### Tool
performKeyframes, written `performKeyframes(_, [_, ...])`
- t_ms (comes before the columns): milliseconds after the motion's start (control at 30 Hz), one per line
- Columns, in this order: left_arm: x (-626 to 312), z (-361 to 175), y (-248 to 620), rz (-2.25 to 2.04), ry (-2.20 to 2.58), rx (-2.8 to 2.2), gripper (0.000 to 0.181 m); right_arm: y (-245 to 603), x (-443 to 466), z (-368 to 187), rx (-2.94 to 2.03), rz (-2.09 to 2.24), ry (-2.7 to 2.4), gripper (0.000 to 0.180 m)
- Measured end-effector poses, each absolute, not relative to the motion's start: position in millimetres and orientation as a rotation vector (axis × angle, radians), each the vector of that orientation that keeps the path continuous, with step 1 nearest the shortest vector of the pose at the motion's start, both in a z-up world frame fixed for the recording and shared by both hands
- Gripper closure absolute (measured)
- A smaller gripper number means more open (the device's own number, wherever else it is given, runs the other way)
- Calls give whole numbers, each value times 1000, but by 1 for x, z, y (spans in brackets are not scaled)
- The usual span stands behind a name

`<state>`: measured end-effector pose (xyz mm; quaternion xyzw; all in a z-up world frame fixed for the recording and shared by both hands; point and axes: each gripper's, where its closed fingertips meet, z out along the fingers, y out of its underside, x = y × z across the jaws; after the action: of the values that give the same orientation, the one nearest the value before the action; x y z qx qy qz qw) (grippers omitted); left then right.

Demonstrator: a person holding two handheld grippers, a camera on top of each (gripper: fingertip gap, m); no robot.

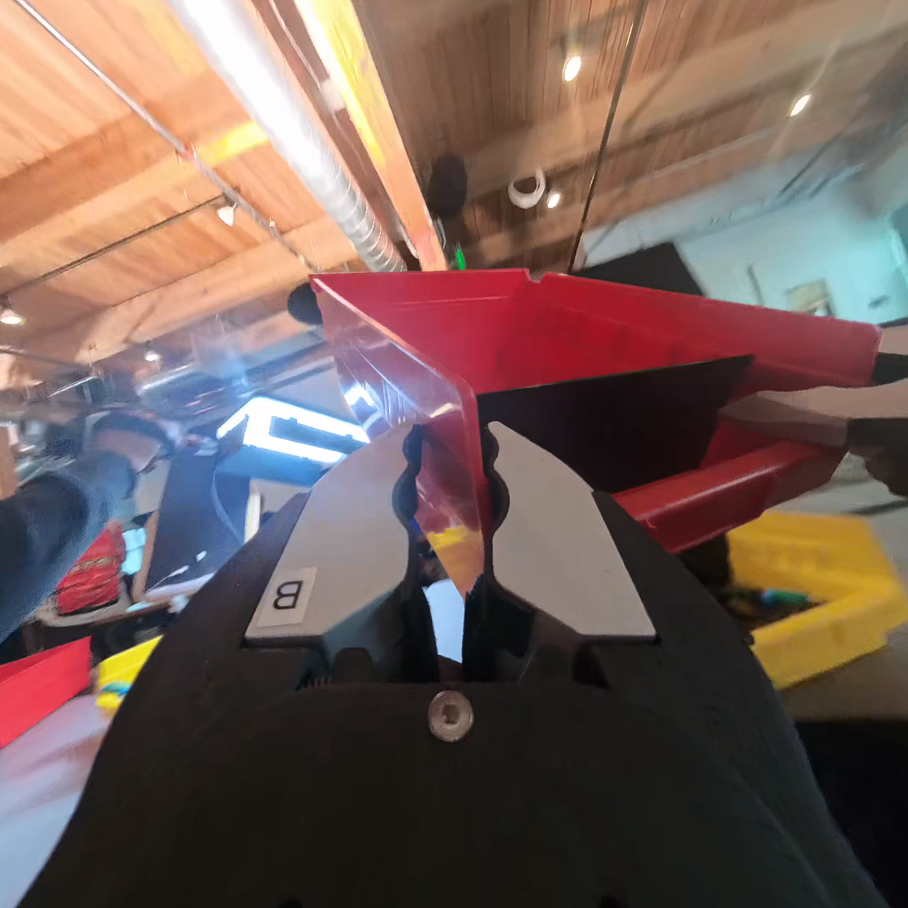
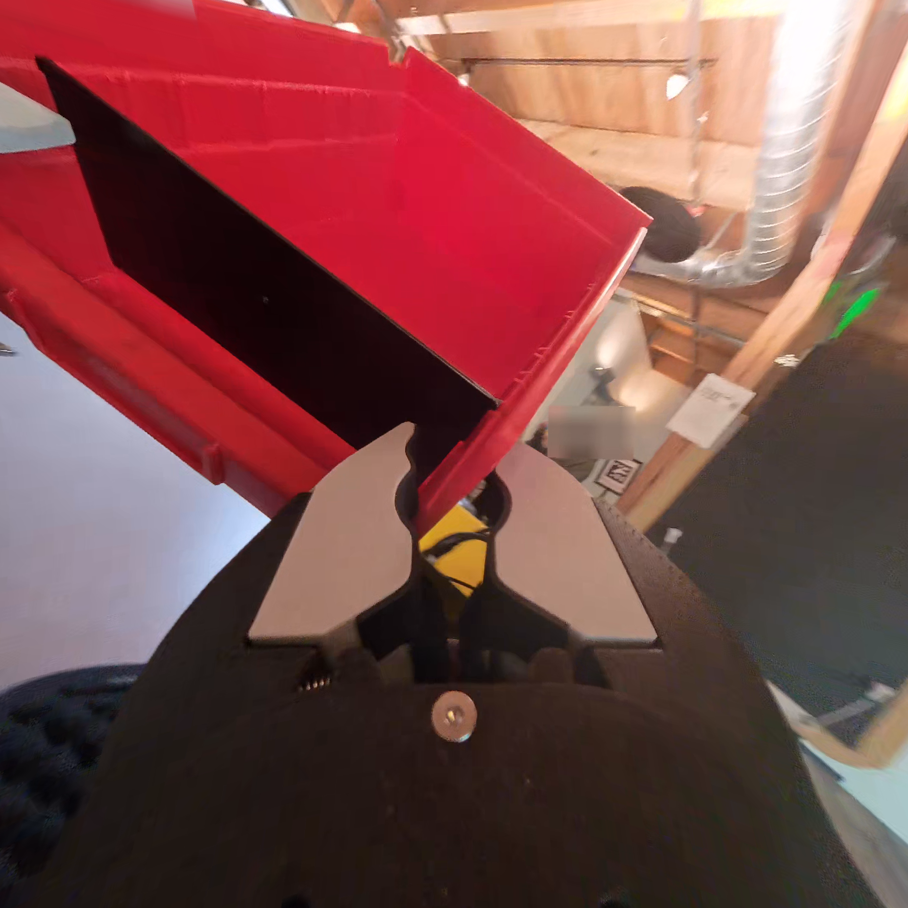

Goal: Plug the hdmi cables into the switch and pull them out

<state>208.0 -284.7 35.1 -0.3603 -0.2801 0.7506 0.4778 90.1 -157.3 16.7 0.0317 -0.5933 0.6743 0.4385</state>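
A red plastic bin (image 1: 565, 334) with a black divider (image 1: 614, 417) inside is held up in the air, tilted, between both grippers. My left gripper (image 1: 449, 442) is shut on the bin's left side wall. My right gripper (image 2: 454, 457) is shut on the bin's (image 2: 393, 172) right side wall beside the black divider (image 2: 255, 275). The right gripper's fingers (image 1: 786, 417) show at the far right of the left wrist view. No HDMI cable or switch is clearly in view.
A yellow bin (image 1: 810, 589) lies below at the right, with dark cables and small items inside; part of it shows between the right gripper's fingers (image 2: 457, 545). Another red bin (image 1: 44, 683) and a small yellow one (image 1: 123, 668) sit low left. A person (image 1: 73, 491) stands at left. Wooden ceiling and a duct (image 2: 786, 172) are above.
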Motion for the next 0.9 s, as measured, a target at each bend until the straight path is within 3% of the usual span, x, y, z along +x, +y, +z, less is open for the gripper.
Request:
performKeyframes(200, [154,54,-166,1646,-526,-940,154,-21,59,39,-52,1478,-1387,159])
performKeyframes(400, [70,44,-43,1476,-453,-1107,153,117,5,16,-289,1325,-1385,161])
performKeyframes(567, [-4,3,39,1395,-432,-1347,150,209,-41,-23,-455,1168,-1449,161])
performKeyframes(767, [-61,-80,74,1222,-531,-1599,150,253,-70,-85,-574,934,-1575,159])
performKeyframes(900, [-65,-99,67,1045,-628,-1624,148,244,-80,-116,-680,943,-1743,159])
